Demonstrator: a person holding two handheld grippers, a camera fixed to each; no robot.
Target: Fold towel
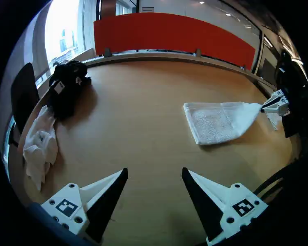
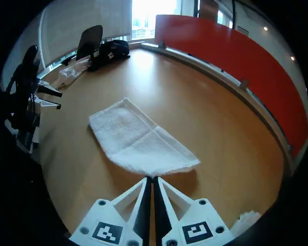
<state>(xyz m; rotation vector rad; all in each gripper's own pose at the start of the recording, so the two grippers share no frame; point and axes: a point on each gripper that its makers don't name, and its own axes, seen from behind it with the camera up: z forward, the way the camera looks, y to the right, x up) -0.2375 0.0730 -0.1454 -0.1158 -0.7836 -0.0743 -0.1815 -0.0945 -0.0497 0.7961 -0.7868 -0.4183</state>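
A white towel [image 1: 217, 121] lies folded on the wooden table [image 1: 145, 110], right of centre in the left gripper view. Its right corner is raised off the wood and pinched by my right gripper [image 1: 262, 107]. In the right gripper view the towel [image 2: 133, 139] stretches away from the gripper [image 2: 152, 179], whose fingers are shut on its near edge. My left gripper [image 1: 154, 171] stands open low over bare wood, well apart from the towel. It also appears at the left of the right gripper view as the left gripper [image 2: 59, 101], fingers spread.
A black bag [image 1: 67, 86] and a crumpled white cloth [image 1: 41, 143] sit at the table's left end. A red divider [image 1: 174, 35] runs along the far edge. A dark chair [image 2: 90, 39] stands behind the bag. Another white cloth [image 2: 246, 221] lies near the right gripper.
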